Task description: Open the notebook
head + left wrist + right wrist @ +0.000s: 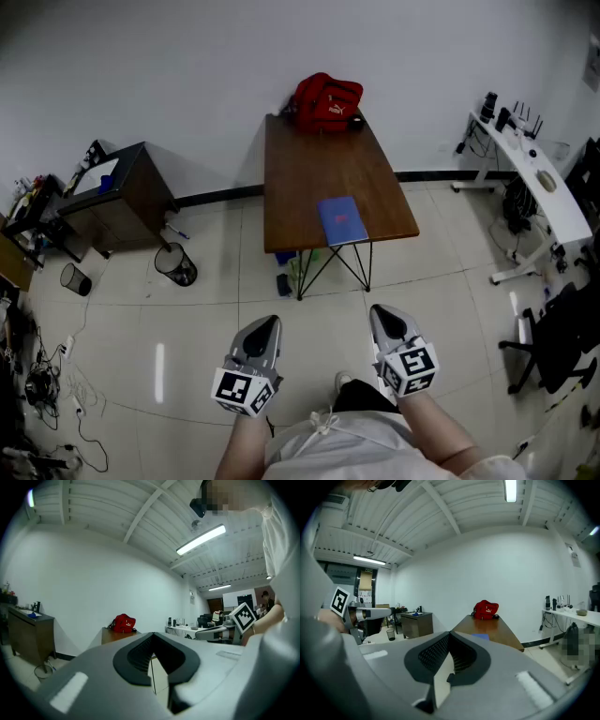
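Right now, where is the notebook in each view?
Head view: notebook on the table, near its front right corner.
Left gripper view: not visible.
Right gripper view: notebook just right of centre, on the table.
Shared landmark: red bag at the table's far end.

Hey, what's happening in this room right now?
A person stands on the floor some way back from the table, with the left hand-held gripper and the right hand-held gripper held out in front, both shut and empty. The blue notebook lies closed near the table's front edge, untouched. A red bag sits at the far end.
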